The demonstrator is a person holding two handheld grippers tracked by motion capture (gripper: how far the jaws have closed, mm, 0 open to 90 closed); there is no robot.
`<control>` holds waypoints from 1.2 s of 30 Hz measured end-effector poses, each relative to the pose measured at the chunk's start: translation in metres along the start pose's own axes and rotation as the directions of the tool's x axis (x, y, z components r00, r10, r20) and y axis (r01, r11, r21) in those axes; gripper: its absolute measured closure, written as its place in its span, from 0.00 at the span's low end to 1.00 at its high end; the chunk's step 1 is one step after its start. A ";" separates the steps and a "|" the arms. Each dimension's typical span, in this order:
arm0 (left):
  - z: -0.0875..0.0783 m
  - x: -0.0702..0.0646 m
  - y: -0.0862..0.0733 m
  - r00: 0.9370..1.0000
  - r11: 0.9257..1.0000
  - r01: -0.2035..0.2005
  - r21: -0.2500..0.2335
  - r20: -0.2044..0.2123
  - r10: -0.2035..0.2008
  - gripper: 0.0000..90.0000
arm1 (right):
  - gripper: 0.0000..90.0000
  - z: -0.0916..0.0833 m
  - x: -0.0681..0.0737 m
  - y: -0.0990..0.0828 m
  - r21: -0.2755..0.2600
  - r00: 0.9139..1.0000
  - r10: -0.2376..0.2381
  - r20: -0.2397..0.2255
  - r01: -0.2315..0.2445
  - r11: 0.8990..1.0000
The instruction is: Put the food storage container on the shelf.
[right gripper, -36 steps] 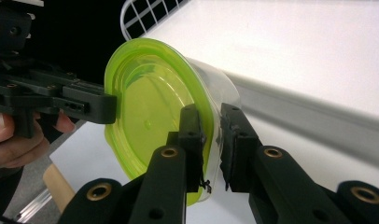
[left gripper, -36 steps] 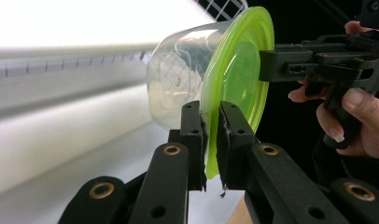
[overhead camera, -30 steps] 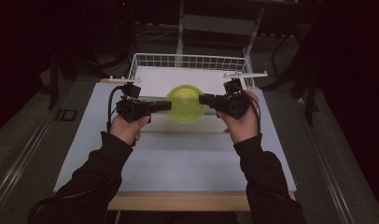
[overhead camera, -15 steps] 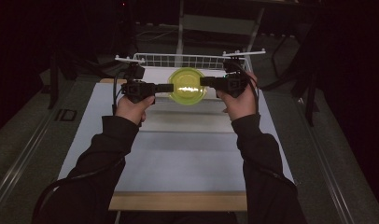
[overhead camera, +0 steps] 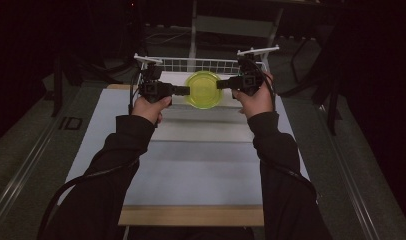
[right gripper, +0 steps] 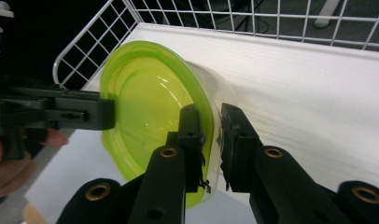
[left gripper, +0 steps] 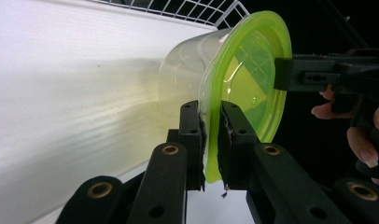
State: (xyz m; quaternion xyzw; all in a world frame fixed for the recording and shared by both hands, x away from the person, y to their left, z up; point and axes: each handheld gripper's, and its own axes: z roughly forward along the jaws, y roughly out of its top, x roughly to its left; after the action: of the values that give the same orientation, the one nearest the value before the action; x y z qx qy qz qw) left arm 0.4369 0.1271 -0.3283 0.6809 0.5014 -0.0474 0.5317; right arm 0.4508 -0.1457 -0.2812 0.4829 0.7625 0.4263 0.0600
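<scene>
A clear tub [overhead camera: 203, 90] with a green lid [left gripper: 246, 79] hangs just in front of the wire basket [overhead camera: 201, 65], lid up and level, base down. The left gripper [overhead camera: 187, 90] and right gripper [overhead camera: 220, 84] each pinch the lid's rim from opposite sides.

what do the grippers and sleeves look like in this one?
Both sleeves are dark, long, reaching the wrists. The left gripper and right gripper are black and boxy with slim straight jaws. Up close, linkage arms carry brass-coloured rivets. A black cable trails along the left forearm.
</scene>
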 end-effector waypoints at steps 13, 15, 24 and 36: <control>0.013 0.003 0.016 1.000 1.000 -0.008 -0.006 -0.029 0.008 0.79 | 0.86 0.014 -0.015 0.020 0.056 0.998 0.050 -0.024 -0.048 0.997; 0.017 0.004 0.017 0.999 1.000 0.003 -0.013 -0.042 -0.003 0.76 | 0.83 0.017 -0.018 0.022 0.056 0.999 0.042 -0.007 -0.042 0.998; 0.026 0.006 0.018 0.995 0.998 -0.038 -0.060 -0.095 0.032 0.55 | 0.66 0.031 -0.023 0.019 0.046 0.998 0.063 -0.018 -0.062 0.997; 0.010 0.002 0.020 0.995 0.994 -0.052 -0.096 -0.093 0.043 0.45 | 0.46 0.019 -0.014 0.022 -0.017 1.000 -0.003 -0.012 0.003 1.000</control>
State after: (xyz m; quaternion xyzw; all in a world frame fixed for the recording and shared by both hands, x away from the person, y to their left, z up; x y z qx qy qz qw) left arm 0.4571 0.1215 -0.3202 0.6669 0.5106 0.0209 0.5424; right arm 0.4828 -0.1421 -0.2824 0.4784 0.7600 0.4358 0.0602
